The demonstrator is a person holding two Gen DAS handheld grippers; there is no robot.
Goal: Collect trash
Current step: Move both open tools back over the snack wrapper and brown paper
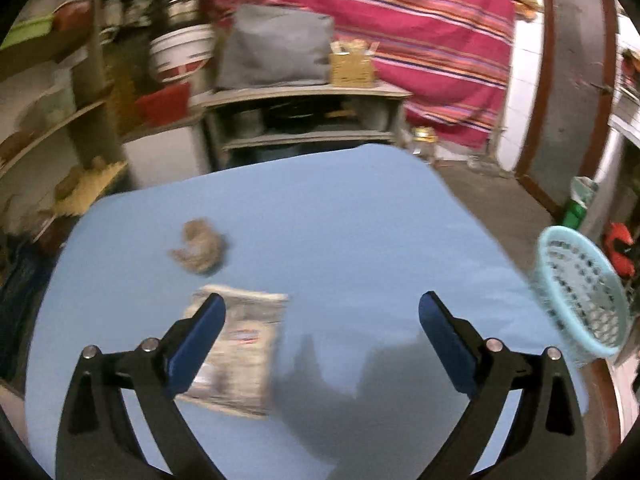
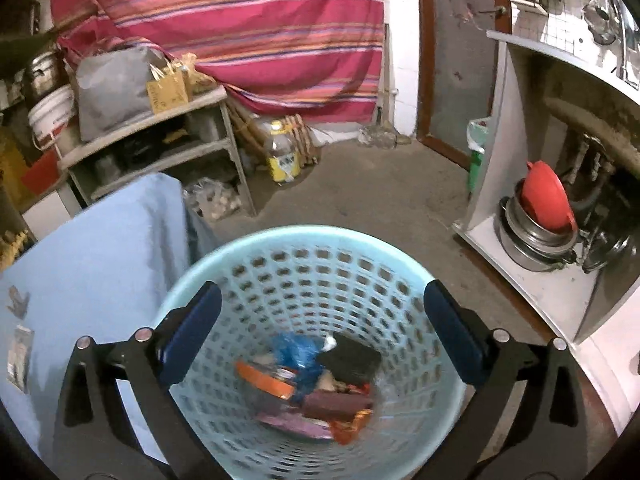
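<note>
A: Trash: a wrapper (image 1: 236, 348) and a wad (image 1: 200, 246) lie left of centre on the table (image 1: 360, 220).
B: Left tongs (image 1: 322, 320) gape empty; the flat wrapper may slip. Right tongs (image 2: 322, 320) hang wide over the basket (image 2: 312, 240).

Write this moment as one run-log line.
left gripper: open, empty | right gripper: open over basket | on table: flat wrapper, crumpled wad

Our left black two-finger gripper with blue pads (image 1: 322, 312) spread wide and empty, our right black gripper (image 2: 322, 304) likewise, both angled downward.
</note>
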